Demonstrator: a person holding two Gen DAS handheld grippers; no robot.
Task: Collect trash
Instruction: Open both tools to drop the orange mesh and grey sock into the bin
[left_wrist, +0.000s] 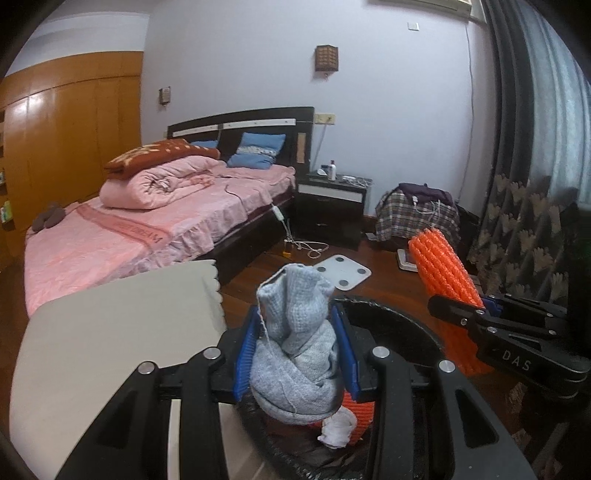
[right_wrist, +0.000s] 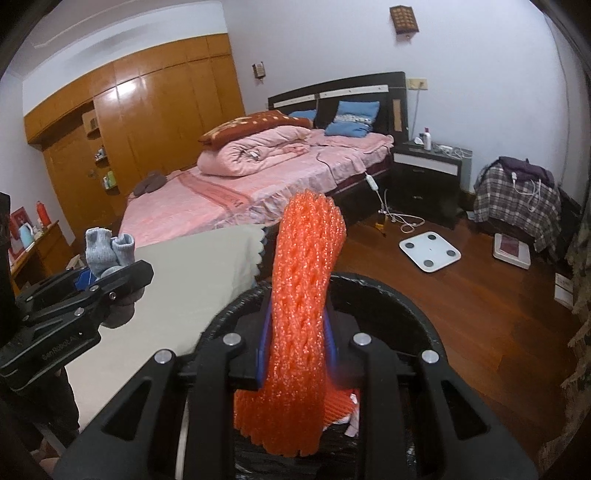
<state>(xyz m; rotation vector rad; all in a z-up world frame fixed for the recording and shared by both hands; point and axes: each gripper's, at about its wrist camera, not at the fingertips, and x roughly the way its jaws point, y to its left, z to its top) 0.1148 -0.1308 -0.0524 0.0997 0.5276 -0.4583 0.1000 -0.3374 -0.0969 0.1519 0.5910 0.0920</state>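
Left hand-held gripper (left_wrist: 295, 354) clamps soft grey sock (left_wrist: 295, 350) mid-body. Right hand-held gripper (right_wrist: 295, 354) pinches light, springy orange foam net (right_wrist: 306, 295) mid-length. Bin (right_wrist: 388, 295) rim at 12 o'clock.

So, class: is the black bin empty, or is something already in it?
Not empty. The black bin already holds orange foam netting and crumpled white paper.

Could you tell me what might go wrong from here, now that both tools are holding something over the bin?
1. The orange foam net stands tall out of the right tool; on release it may tip over the black bin's rim onto the floor.
2. The grey cloth in the left tool trails a loose thread, which could snag on a pad.
3. Both tools crowd one bin and might bump.
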